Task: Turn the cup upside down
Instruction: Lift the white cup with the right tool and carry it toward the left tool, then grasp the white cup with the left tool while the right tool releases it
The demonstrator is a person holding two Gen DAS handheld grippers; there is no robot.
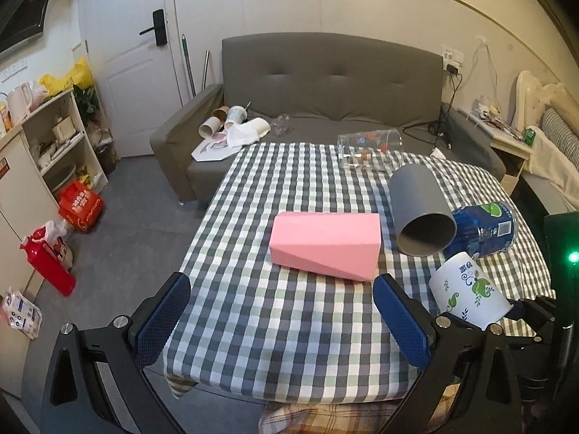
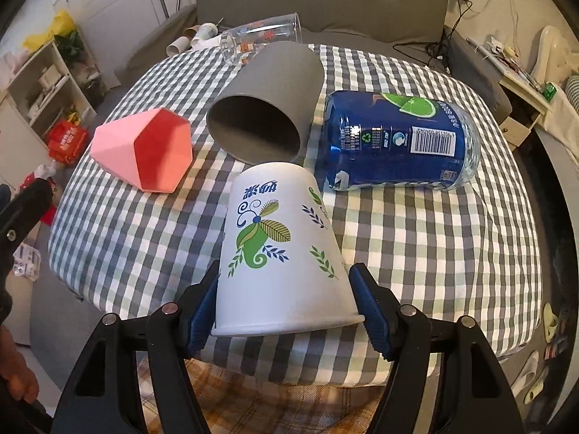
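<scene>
A white paper cup with green leaf print (image 2: pixel 282 253) sits between the blue pads of my right gripper (image 2: pixel 286 307), gripped near its rim, base pointing away, tilted over the checkered table (image 2: pixel 434 238). It also shows at the right of the left wrist view (image 1: pixel 466 289). My left gripper (image 1: pixel 282 322) is open and empty above the table's near edge, in front of a pink faceted cup (image 1: pixel 325 246) lying on its side. A grey cup (image 1: pixel 419 209) lies on its side too.
A blue can (image 2: pixel 398 141) and a clear printed glass (image 2: pixel 264 38) lie on the table behind the cups. A grey sofa (image 1: pixel 325 83) with paper cups and cloth stands behind the table. Shelves and red bags are on the floor at left.
</scene>
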